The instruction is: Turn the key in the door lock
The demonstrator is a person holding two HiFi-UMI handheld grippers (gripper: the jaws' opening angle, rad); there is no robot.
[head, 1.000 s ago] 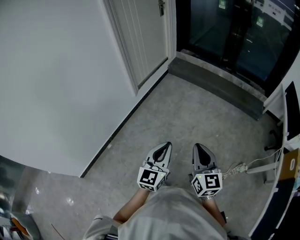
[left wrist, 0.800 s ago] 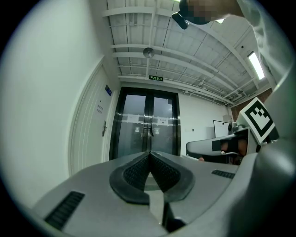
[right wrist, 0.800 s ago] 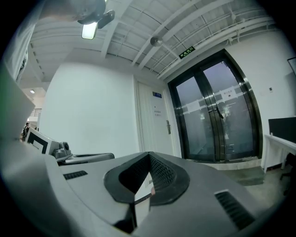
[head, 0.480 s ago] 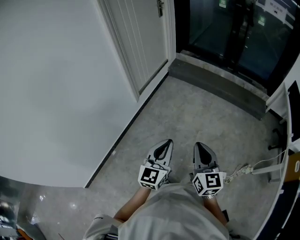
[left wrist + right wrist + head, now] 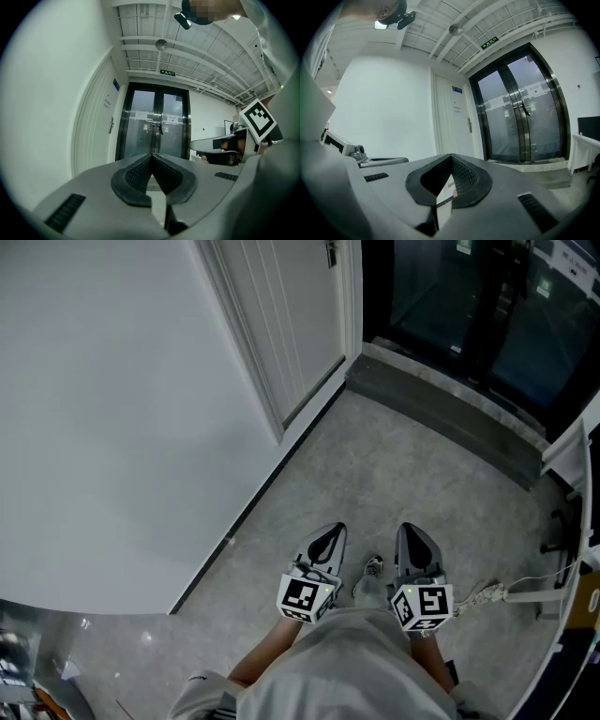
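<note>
Since the earlier frames a shoe (image 5: 373, 568) has swung into sight between the two grippers, and the floor, the grey step (image 5: 441, 409) and the cable (image 5: 487, 594) have slid a little in the head view, while the grippers have kept their places side by side in front of the body. This reads as the person walking toward the doors, so the task itself has not yet begun and the approach is still under way. The white door (image 5: 291, 315) stands ahead to the left with its handle (image 5: 330, 253) near the top edge, well apart from both grippers. The same handle (image 5: 469, 124) shows small in the right gripper view, with the glass double doors (image 5: 520, 117) beside it. No key or lock can be made out at this range, so which door carries it is uncertain, though the white door's handle seems the likelier goal. The left gripper (image 5: 323, 542) points forward about level with its jaws pressed together on nothing. The right gripper (image 5: 414, 542) sits just beside it, tipped slightly down, jaws likewise closed and apparently empty. Both marker cubes face up toward the head camera, with the forearms tucked close to the torso.
</note>
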